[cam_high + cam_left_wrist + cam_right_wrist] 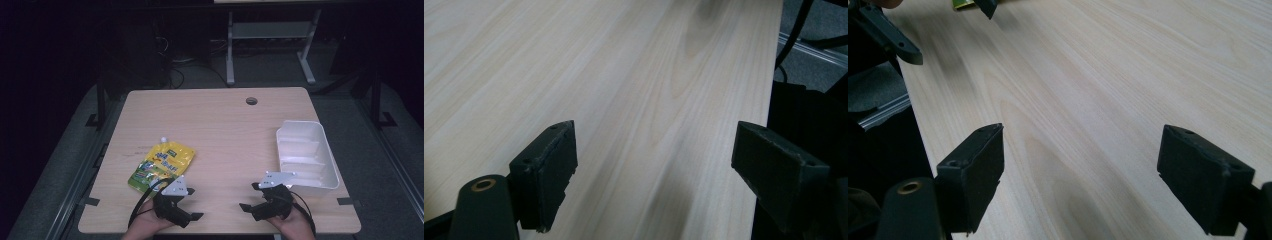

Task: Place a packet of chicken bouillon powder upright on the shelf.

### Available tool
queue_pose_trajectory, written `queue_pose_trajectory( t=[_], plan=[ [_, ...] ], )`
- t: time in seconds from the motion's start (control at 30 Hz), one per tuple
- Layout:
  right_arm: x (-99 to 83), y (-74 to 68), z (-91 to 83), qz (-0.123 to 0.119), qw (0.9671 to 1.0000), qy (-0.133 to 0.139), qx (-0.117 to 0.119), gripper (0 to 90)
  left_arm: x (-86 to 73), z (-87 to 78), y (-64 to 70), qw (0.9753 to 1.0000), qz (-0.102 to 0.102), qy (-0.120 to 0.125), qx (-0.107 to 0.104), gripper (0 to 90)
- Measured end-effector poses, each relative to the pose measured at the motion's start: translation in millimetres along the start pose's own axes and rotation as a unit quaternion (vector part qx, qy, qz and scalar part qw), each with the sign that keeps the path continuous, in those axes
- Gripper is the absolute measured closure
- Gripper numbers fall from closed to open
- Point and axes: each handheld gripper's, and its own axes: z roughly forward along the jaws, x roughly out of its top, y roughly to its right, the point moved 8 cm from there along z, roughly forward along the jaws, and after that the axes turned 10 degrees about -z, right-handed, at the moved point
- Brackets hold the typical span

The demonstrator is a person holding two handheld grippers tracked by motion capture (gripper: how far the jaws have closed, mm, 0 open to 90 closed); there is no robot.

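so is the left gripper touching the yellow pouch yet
Cannot tell. In the high view the left gripper overlaps the near end of the yellow pouch, hiding any gap. In the left gripper view its jaws stand wide open over bare table.

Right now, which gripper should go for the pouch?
Left, probably. The left gripper sits just beside the pouch, jaws open and empty. The right gripper is nearer the bin, across the table.

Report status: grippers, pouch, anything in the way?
Left gripper open, right gripper open, both empty at the near edge. Yellow pouch flat by the left gripper. White bin right side. Nothing blocking.
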Motion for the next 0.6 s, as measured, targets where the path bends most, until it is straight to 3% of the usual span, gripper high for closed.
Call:
queue_pose_trajectory(
  t=[0.1,0.13,0.23,0.53,0.6],
  plan=[
    [-0.2,0.0,0.5,-0.001,1.0000,-0.001,-0.001,18.3,0.4,-4.7,-2.9,1.0000,-0.004,0.005,0.003,19.9],
    [-0.1,-0.4,0.5,0.000,1.0000,0.000,0.000,18.3,0.0,-10.5,-8.7,0.9998,-0.003,0.006,0.018,20.4],
    [0.9,-1.0,0.2,0.002,1.0000,0.003,0.002,18.3,-0.8,-17.2,-15.6,0.9996,-0.008,0.010,0.026,20.6],
    [7.8,-2.8,9.1,0.010,0.9997,0.002,0.022,18.7,-6.8,-46.3,-48.0,0.9965,-0.053,0.035,0.054,23.8],
    [13.6,-3.5,15.6,0.023,0.9989,0.000,0.040,18.7,-9.2,-53.9,-54.8,0.9949,-0.069,0.047,0.056,23.7]
  ],
)
